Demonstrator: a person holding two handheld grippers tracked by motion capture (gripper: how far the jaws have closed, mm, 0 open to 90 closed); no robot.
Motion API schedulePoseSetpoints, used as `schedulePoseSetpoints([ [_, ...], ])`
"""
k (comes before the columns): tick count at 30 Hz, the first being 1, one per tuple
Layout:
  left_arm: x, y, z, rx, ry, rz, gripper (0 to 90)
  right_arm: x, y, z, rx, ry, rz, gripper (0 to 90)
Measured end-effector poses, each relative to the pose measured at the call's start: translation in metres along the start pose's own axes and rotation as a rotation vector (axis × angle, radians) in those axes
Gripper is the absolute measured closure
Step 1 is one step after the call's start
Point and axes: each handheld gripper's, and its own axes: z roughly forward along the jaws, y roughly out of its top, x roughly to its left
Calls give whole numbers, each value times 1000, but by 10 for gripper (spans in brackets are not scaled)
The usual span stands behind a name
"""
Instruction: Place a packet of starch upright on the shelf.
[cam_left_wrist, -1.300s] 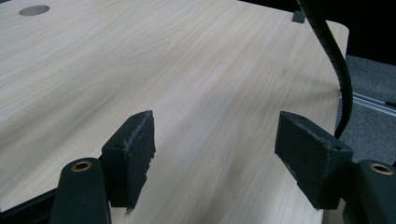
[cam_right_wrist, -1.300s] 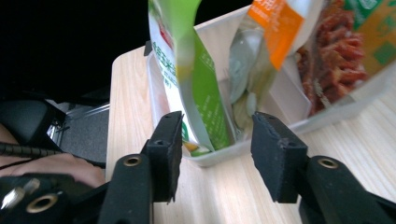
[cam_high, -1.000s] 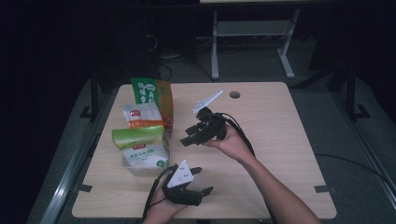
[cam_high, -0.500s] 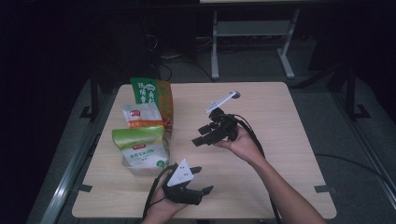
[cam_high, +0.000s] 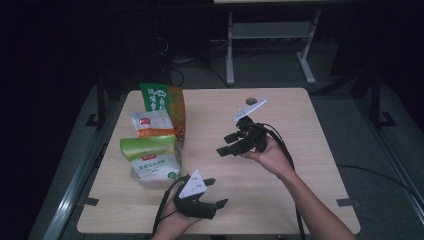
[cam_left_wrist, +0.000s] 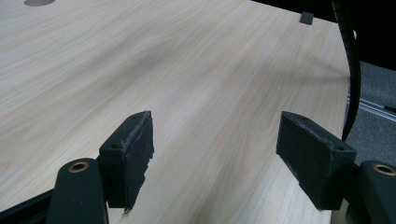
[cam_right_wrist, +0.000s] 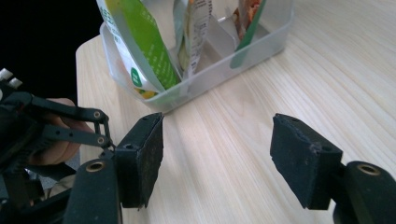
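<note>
Right gripper (cam_high: 226, 146) has slid away from the pouches, its fingers just been opening, nothing between them. Left gripper (cam_high: 216, 192) nearest, fingers wide, empty. Pouches (cam_high: 150, 155) stand in the clear bin (cam_right_wrist: 219, 70) across the tabletop (cam_high: 300, 200); a sloppy reach could tip them.

**A dim lab or test room**

A pale wooden table (cam_high: 300, 200) with a round cable hole (cam_high: 251, 101) is standing alone on grey carpet (cam_high: 370, 125). A white metal frame (cam_high: 270, 35) is looming behind, and black cables (cam_high: 185, 75) are trailing across the floor.
</note>
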Motion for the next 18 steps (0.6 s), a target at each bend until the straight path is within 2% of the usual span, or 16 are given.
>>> schedulePoseSetpoints([
  [3, 0, 0, 0, -1, 0, -1, 267, -2, -4, -5, -7, -15, 6, 335],
  [18, 6, -1, -4, -13, 18, -12, 266, -10, -25, -20, -17, -25, 53, 328],
])
